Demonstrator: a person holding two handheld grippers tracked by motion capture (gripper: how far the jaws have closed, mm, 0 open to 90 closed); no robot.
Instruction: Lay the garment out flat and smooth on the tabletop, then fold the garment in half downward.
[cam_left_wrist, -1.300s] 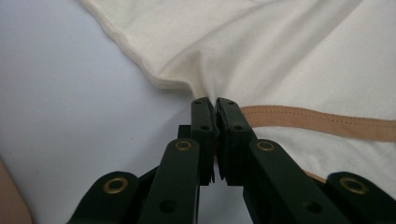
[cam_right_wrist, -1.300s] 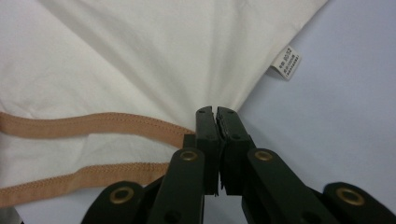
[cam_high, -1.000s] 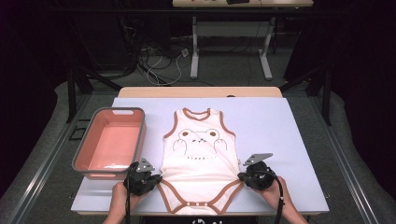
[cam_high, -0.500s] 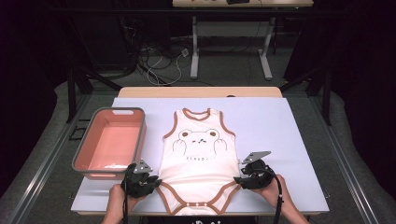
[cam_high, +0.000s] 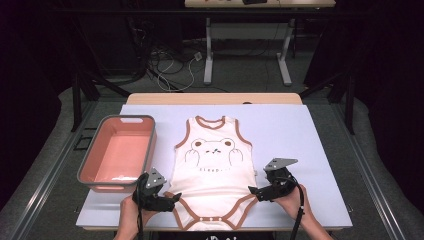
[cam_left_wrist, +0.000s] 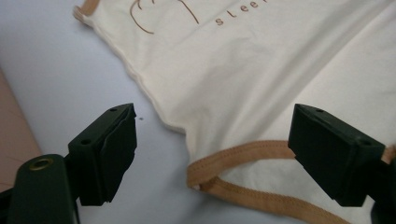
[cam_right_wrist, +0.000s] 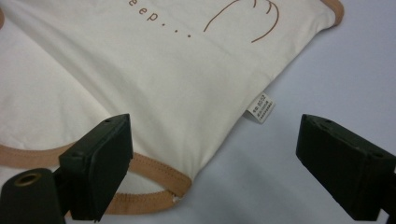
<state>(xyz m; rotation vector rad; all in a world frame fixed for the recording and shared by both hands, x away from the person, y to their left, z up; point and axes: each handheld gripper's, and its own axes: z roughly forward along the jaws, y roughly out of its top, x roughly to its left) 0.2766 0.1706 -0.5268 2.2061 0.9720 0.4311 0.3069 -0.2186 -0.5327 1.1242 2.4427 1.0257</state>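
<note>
A cream sleeveless baby bodysuit with brown trim and a bear print (cam_high: 212, 170) lies flat on the pale table (cam_high: 300, 130). The left gripper (cam_high: 172, 199) and right gripper (cam_high: 252, 191) flank its lower corners, jaws spread wide, beside a pink plastic tub (cam_high: 118, 152).

Cream bodysuit (cam_high: 214, 175), brown trim, bear print, flat on table

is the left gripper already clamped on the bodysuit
No, the left gripper has its jaws wide apart, straddling the brown-trimmed leg corner of the bodysuit without pinching it.
</note>
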